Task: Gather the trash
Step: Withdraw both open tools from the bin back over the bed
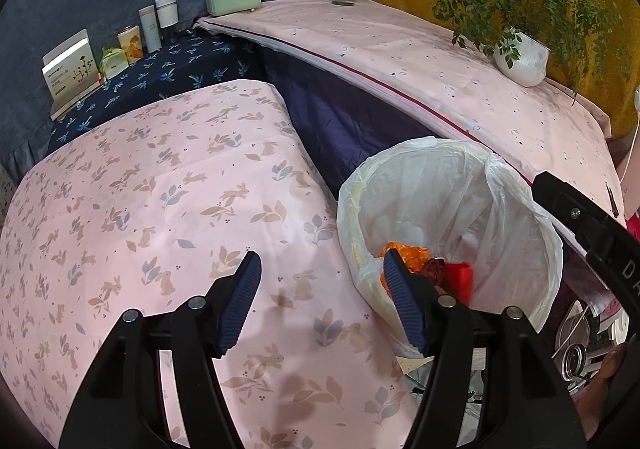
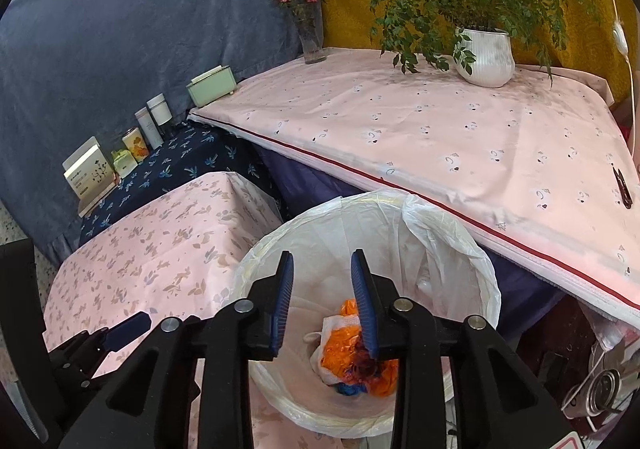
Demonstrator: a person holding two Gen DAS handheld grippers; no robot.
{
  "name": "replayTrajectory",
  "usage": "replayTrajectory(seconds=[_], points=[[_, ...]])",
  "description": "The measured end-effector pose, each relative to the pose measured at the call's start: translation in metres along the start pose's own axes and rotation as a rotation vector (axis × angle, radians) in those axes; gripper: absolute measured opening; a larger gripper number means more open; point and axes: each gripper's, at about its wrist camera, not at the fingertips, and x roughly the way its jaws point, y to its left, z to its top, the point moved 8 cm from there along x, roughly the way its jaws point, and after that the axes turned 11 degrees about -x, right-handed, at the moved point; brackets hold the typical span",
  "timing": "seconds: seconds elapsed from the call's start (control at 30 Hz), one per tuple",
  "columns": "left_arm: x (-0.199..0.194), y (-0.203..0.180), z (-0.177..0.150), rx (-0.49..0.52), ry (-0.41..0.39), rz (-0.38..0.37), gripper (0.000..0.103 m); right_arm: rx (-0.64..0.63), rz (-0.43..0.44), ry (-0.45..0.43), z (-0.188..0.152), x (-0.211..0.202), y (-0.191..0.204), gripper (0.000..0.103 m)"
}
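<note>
lined bin at lower centre holds orange wrapper and white paper; right gripper above, released, left gripper likewise.

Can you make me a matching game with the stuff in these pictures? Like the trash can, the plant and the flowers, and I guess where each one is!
Things:
1. Orange crumpled trash
2. White plant pot
3. Glass vase of pink flowers
4. Pale green box

Places:
A. At the table's far left corner, beside the blue cloth
B. Inside the lined trash bin
C. On the pink table, against the yellow wall
D. Table's back edge, where blue and yellow backdrops meet

Pairs: 1-B, 2-C, 3-D, 4-A
</note>
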Motion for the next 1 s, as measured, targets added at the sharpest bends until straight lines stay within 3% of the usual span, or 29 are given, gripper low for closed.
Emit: replayTrajectory(seconds=[0.1,0.33,0.47,0.63,0.87,1.0], points=[[-0.001,0.002,0.000,-0.002,-0.002,0.002,0.060,-0.006,0.000,0.000,-0.001,-0.001,0.001,0.032],[-0.004,0.007,-0.002,-0.007,-0.009,0.011,0.061,-0.031,-0.020,-0.005,-0.002,-0.009,0.004,0.045],[-0.009,0.013,-0.003,-0.012,-0.021,0.023,0.070,-0.042,-0.029,0.002,-0.006,-0.013,0.004,0.050],[-0.012,0.020,-0.007,-0.007,-0.028,0.038,0.070,-0.048,-0.037,0.013,-0.014,-0.017,0.004,0.061],[-0.017,0.030,-0.015,0.002,-0.032,0.053,0.070,-0.055,-0.033,0.036,-0.029,-0.024,0.006,0.062],[-0.022,0.036,-0.019,0.003,-0.039,0.064,0.074,-0.079,-0.044,0.050,-0.037,-0.029,0.009,0.068]])
